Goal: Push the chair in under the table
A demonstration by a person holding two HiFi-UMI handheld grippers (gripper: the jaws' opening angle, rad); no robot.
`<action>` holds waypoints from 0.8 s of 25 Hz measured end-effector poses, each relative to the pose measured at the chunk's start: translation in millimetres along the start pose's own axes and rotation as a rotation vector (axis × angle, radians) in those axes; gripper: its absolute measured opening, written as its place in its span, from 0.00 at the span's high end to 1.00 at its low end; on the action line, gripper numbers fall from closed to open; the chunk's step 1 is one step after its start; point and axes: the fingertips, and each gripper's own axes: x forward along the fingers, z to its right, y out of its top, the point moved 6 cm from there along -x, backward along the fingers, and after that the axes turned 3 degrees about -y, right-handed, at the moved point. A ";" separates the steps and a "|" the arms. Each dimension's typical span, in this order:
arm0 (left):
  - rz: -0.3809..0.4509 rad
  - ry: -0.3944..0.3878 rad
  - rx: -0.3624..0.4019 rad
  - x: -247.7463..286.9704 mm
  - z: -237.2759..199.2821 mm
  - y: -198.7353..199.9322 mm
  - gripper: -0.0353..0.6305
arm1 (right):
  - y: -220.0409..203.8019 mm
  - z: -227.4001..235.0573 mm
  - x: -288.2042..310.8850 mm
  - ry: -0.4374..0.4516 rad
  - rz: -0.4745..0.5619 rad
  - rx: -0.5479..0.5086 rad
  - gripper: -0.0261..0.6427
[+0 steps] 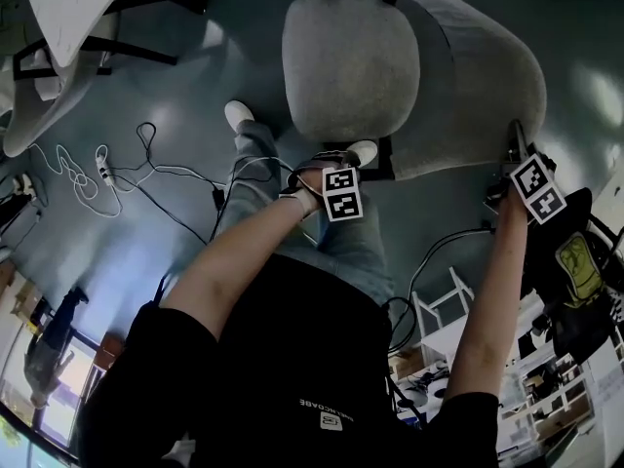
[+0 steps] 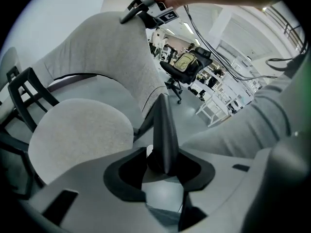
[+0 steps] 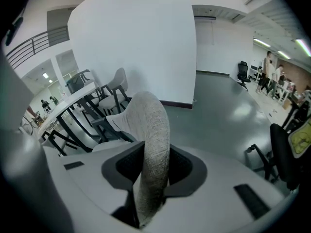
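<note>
Head view: grey chair [image 1: 351, 61] sits upper centre of frame, seat toward the top, backrest curving off to the upper right. It's not under the table [image 1: 73, 8] yet. The white top shows only in the upper left corner, well apart from the seat. In centre frame the left gripper [image 1: 334, 162] is at the chair's near side, and at right the right gripper [image 1: 517, 142] is on the backrest rim [image 1: 507, 115].

Left gripper view: jaws clenched on a thin dark edge [image 2: 165, 125] of the chair, seat to the left of it. Right gripper view: jaws clamped on the grey fabric rim, table w/ other chairs in the left bkgd.

Step in hand, as I read it: push w/ both grips. To do it well:
- hold both clamps tight and push evenly so the chair doesn't yaw
- aim the seat at the gap under the table, upper left
- push level, no tipping
- mind the cables [image 1: 107, 169] on the floor at left + the person's shoe [image 1: 237, 115] just beside the seat
- ease off as the backrest nears the table edge
</note>
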 end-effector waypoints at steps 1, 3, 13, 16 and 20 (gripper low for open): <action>-0.001 0.008 -0.004 -4.4 -2.7 -4.8 0.71 | -1.0 -4.0 -0.7 -0.001 -0.003 0.000 0.78; -0.008 0.023 0.002 -13.6 -7.4 -15.4 0.71 | -3.8 -13.4 -2.6 -0.007 -0.011 0.003 0.78; -0.048 0.041 0.069 -56.1 -37.4 -72.3 0.73 | -20.7 -67.7 -10.9 -0.039 -0.059 0.011 0.78; -0.067 0.034 0.089 -71.3 -51.1 -91.7 0.73 | -24.9 -88.8 -10.4 -0.056 -0.068 0.028 0.78; -0.095 0.030 0.104 -90.8 -68.2 -113.5 0.73 | -30.6 -111.1 -10.9 -0.060 -0.082 0.032 0.78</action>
